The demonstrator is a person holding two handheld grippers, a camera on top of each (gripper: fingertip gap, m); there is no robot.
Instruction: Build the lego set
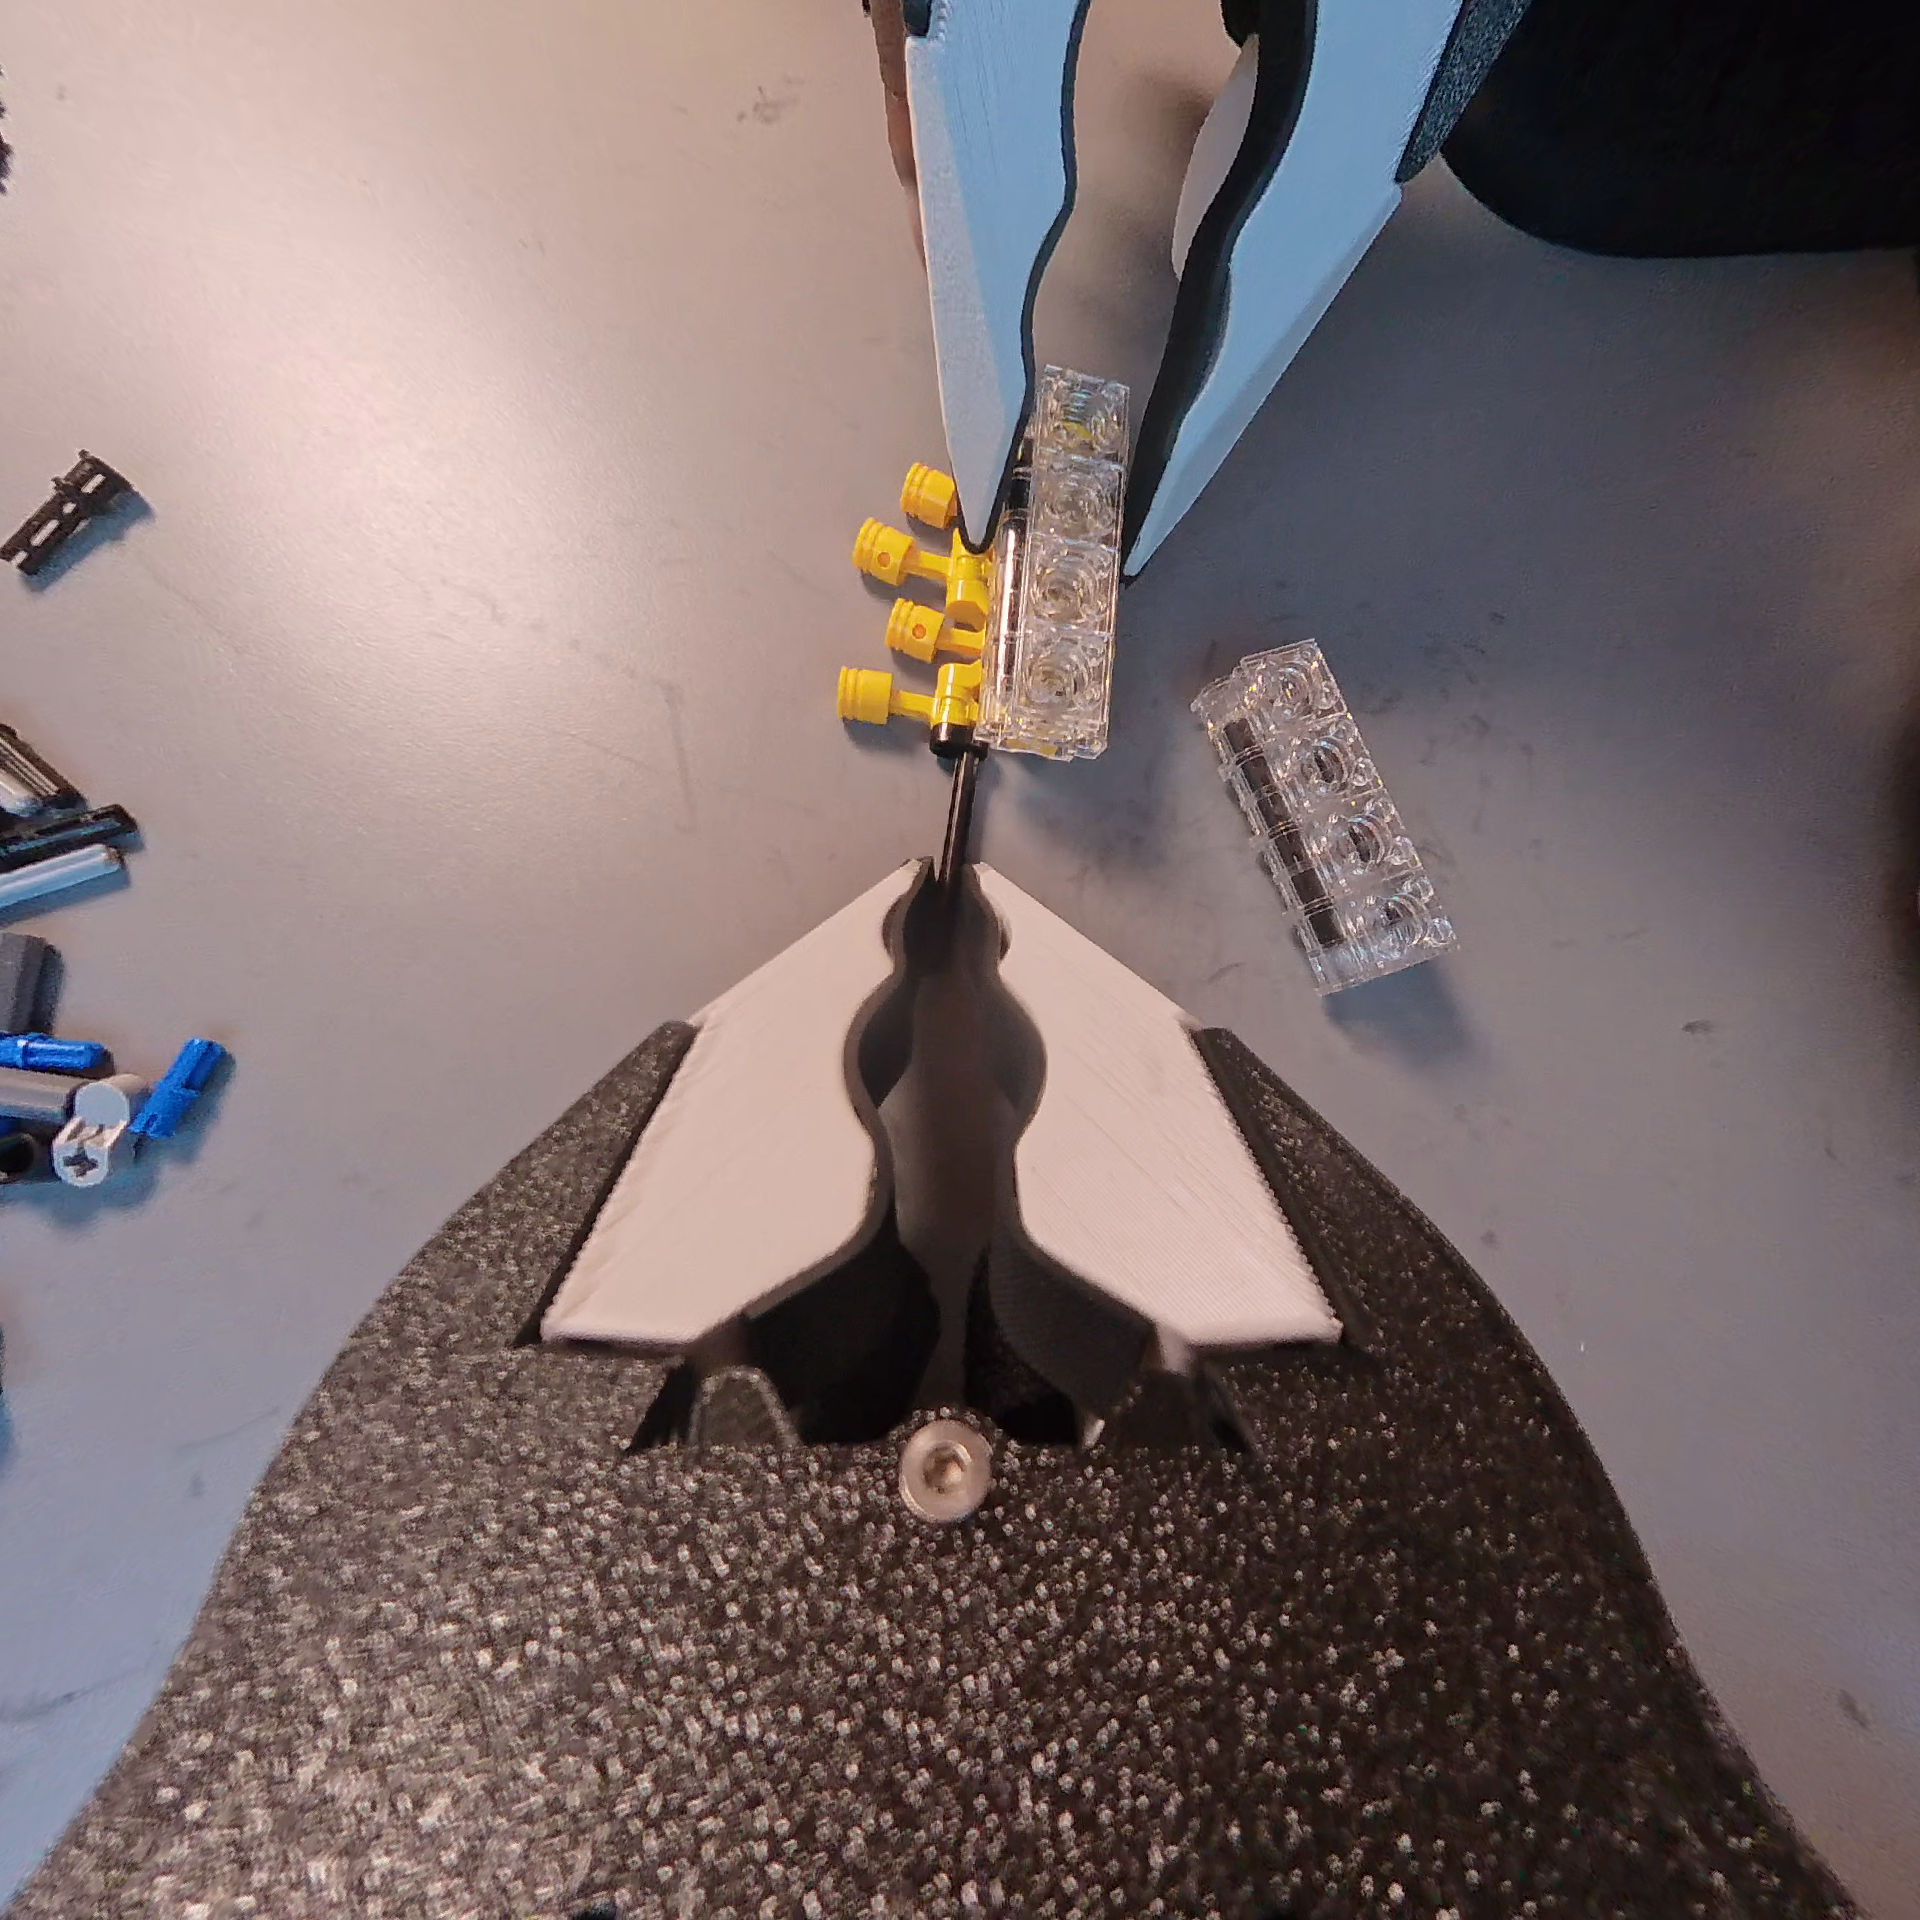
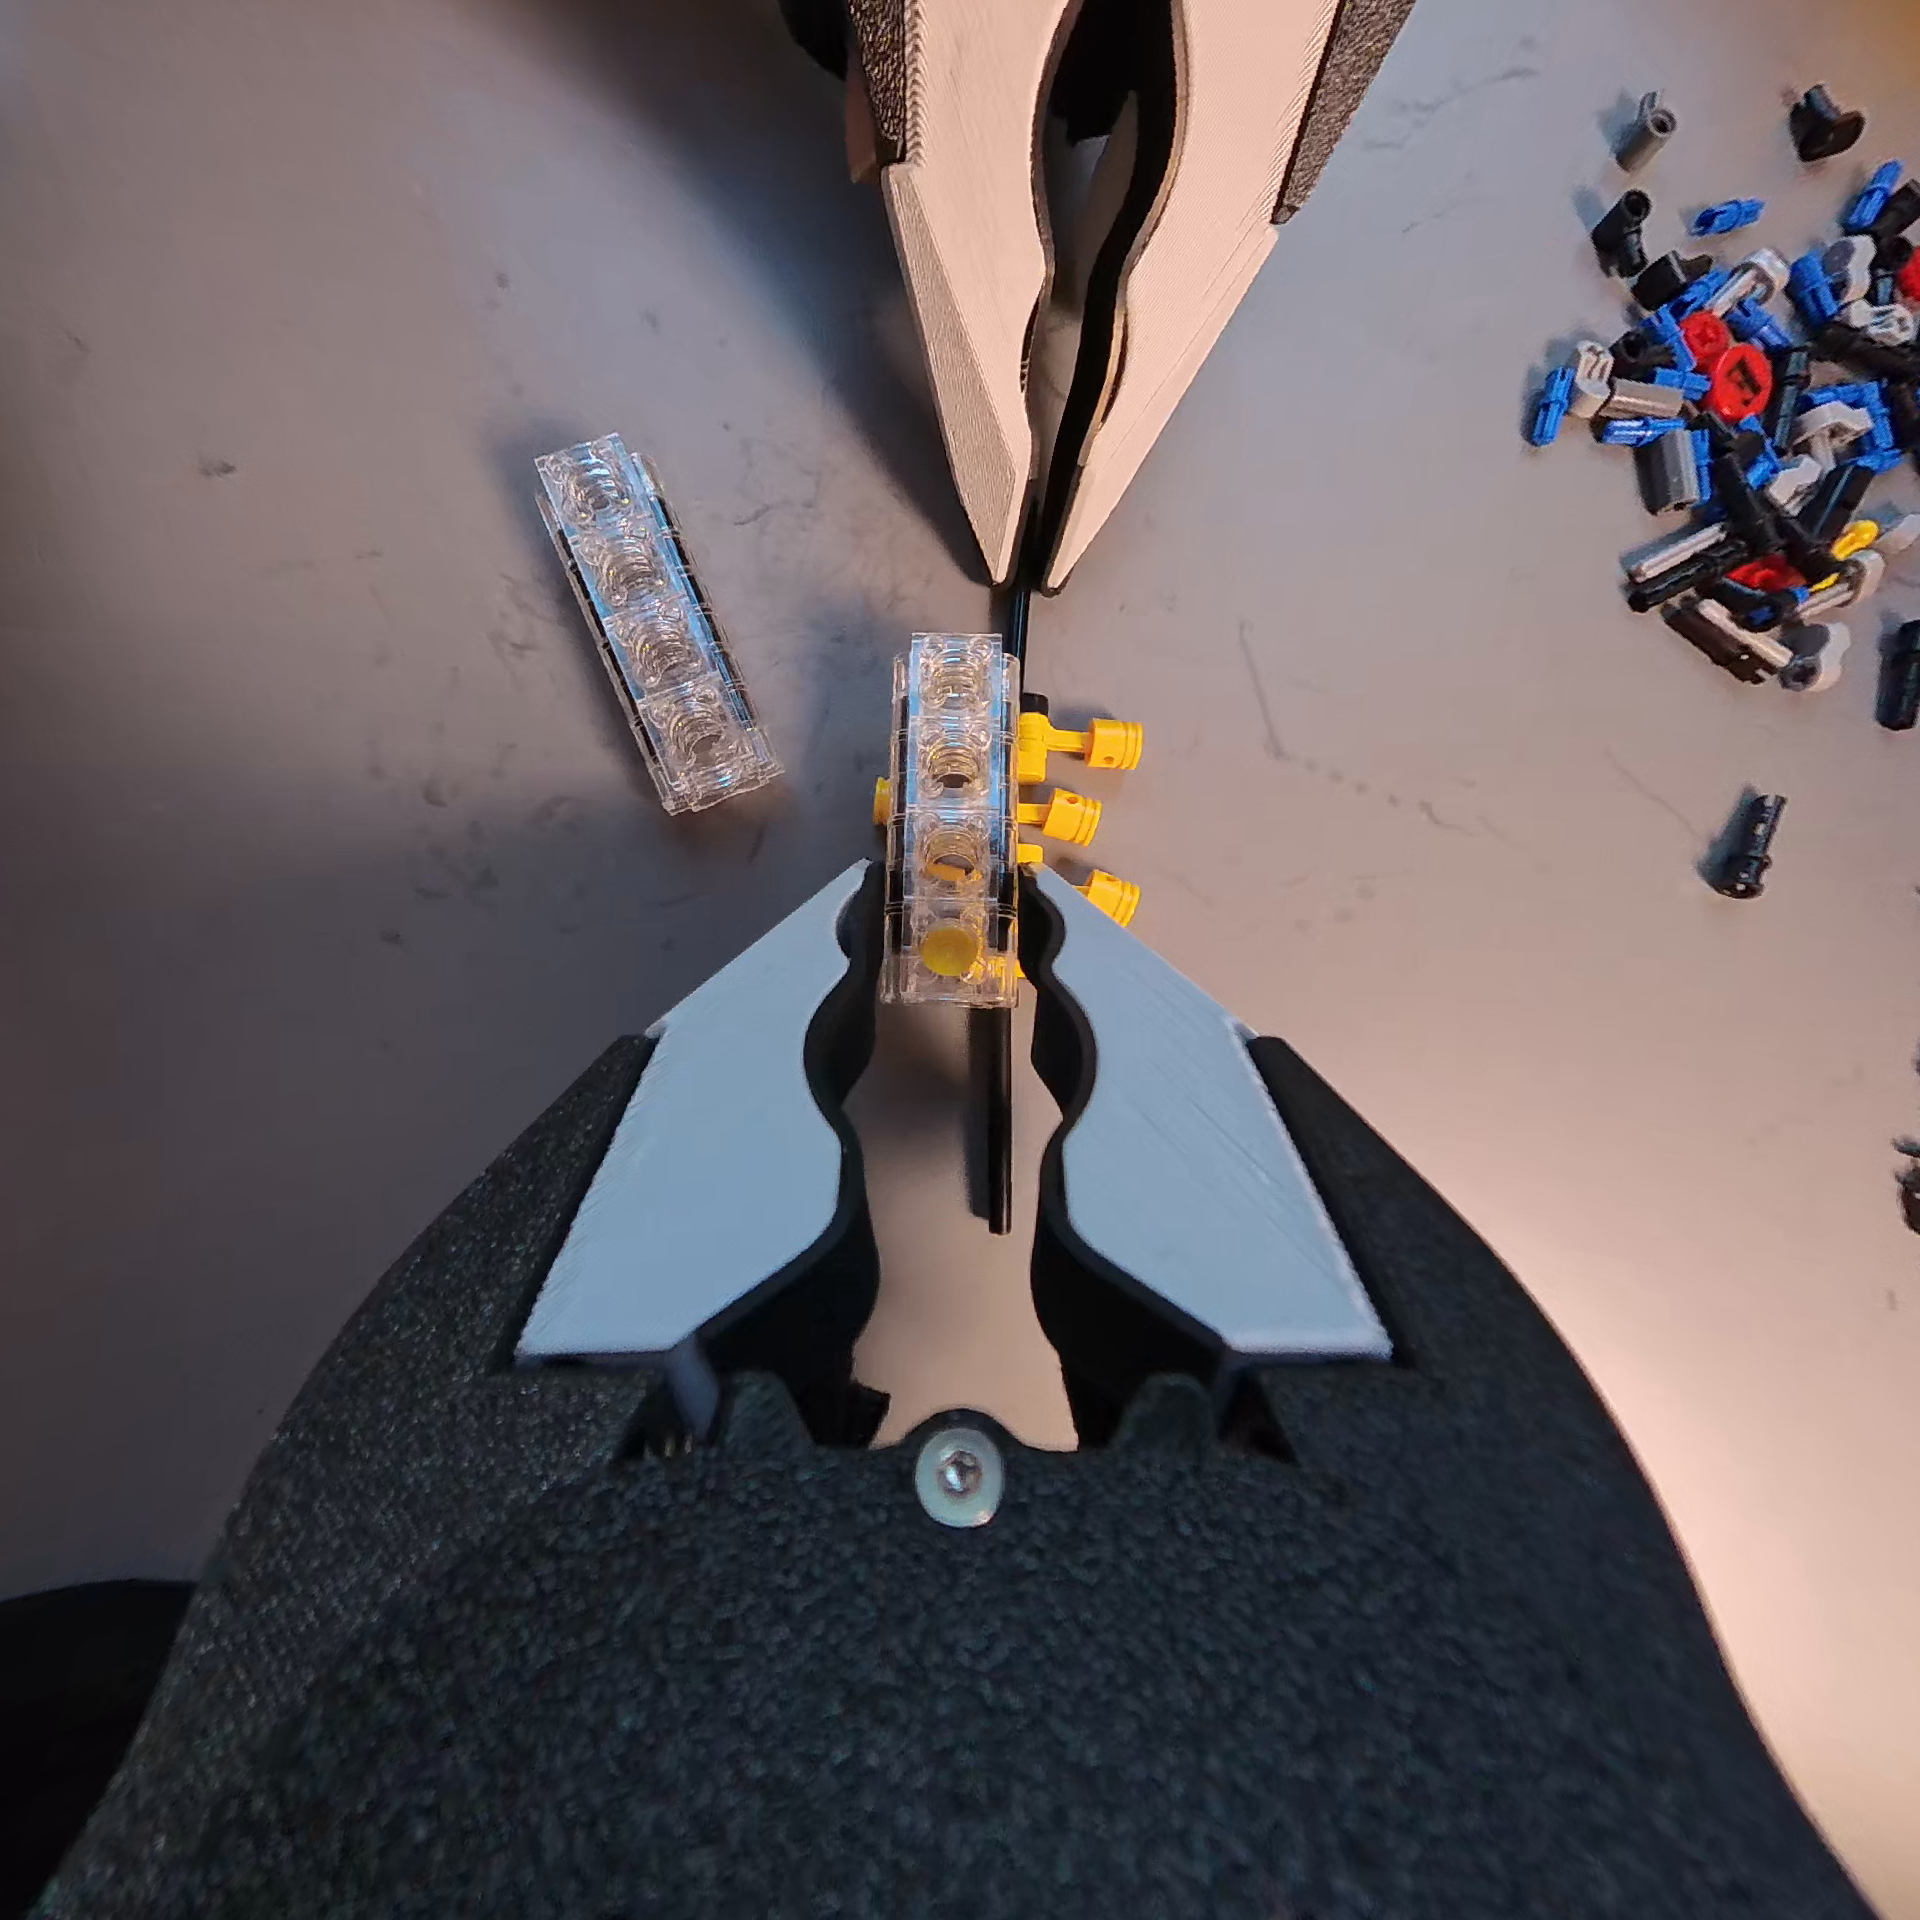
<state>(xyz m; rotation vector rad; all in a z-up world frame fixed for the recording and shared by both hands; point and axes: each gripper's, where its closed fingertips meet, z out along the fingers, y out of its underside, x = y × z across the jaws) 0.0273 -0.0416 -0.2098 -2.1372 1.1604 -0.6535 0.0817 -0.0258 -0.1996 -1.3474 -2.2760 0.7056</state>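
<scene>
nothing readable anywhere in either view, no labels, brands, numbers or signs on the grey table [image 1: 416,312], the clear bricks or the loose parts pile [image 2: 1756,416]. the red round pieces [image 2: 1740,379] have a dark mark on top but it's too small to make out

Even indoor light, warm glow at right; soft shadows; fisheye bending edges; blur at rims.
</scene>
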